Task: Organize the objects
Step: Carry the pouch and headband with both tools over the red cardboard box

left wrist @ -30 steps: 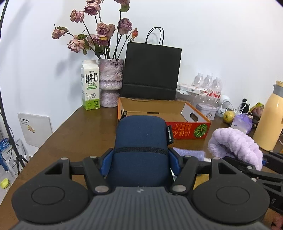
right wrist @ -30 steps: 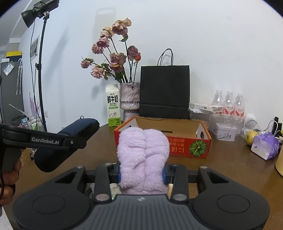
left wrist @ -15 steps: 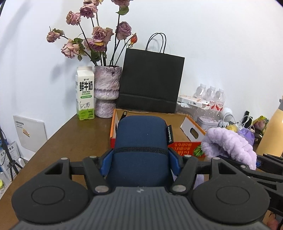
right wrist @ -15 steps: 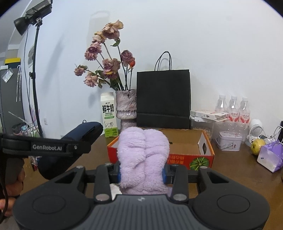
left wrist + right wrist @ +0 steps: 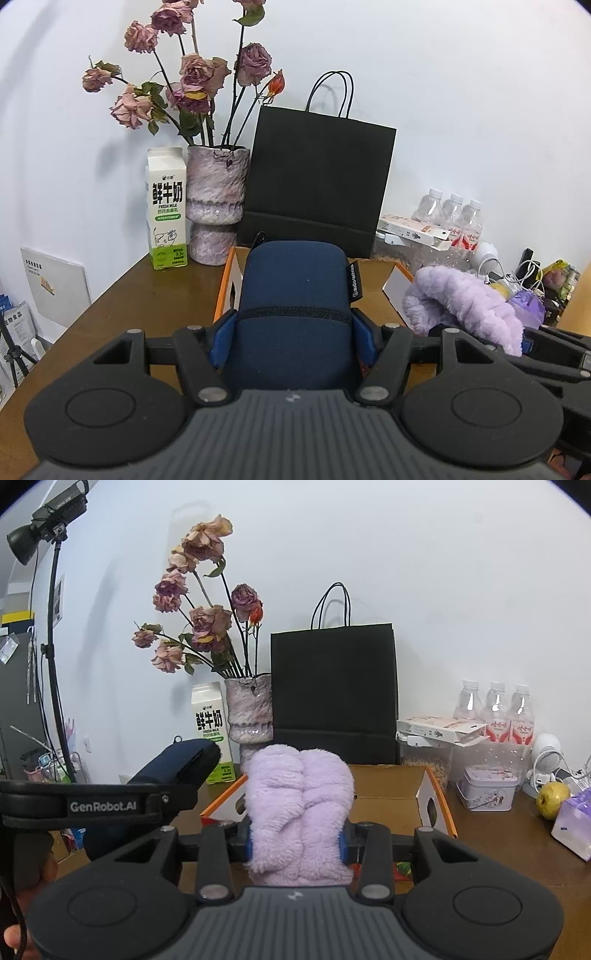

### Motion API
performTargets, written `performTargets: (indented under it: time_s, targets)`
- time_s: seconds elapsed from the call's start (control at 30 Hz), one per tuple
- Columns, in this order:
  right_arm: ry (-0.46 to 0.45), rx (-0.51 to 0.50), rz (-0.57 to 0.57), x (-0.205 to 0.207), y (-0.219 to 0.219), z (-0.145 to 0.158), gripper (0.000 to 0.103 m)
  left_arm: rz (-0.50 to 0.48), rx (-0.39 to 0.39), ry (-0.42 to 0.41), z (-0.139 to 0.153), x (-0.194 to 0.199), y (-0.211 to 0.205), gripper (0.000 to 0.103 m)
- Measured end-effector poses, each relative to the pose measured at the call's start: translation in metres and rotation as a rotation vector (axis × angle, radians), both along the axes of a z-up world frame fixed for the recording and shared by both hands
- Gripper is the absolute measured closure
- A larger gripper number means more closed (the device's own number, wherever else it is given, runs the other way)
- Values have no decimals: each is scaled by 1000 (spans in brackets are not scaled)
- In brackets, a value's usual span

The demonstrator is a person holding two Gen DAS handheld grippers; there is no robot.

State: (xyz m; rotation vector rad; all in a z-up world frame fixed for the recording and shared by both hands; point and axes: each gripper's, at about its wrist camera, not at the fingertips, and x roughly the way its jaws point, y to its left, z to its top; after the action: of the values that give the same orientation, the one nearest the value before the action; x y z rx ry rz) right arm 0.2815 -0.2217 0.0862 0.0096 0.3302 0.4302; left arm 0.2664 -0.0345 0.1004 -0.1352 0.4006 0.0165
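Observation:
My left gripper (image 5: 293,332) is shut on a navy blue zip pouch (image 5: 293,295) and holds it in the air over the near left end of the open orange cardboard box (image 5: 369,273). My right gripper (image 5: 295,838) is shut on a fluffy purple cloth (image 5: 299,812) and holds it over the box's front edge (image 5: 388,790). The cloth also shows in the left wrist view (image 5: 461,302), and the pouch in the right wrist view (image 5: 177,768). The gripped parts hide the fingertips.
Behind the box stand a black paper bag (image 5: 314,184), a vase of dried roses (image 5: 216,206) and a milk carton (image 5: 167,206). Water bottles (image 5: 495,712), a tin (image 5: 485,786), a green apple (image 5: 552,799) and a purple pack (image 5: 574,819) are at right on the brown table (image 5: 140,295).
Both grippers have moved forward toward the box with their loads, and now hang over its near end. The box looms closer and lower in both views.

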Motion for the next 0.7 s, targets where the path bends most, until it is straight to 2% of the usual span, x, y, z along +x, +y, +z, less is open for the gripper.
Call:
performTargets:
  time_s: [0.53, 0.7]
  targets:
    - [13, -53, -16, 71, 19, -4, 66, 7, -11, 12, -12, 75, 5, 39]
    - [45, -81, -17, 104, 25, -12, 66, 10, -10, 27, -18, 102, 9, 39]
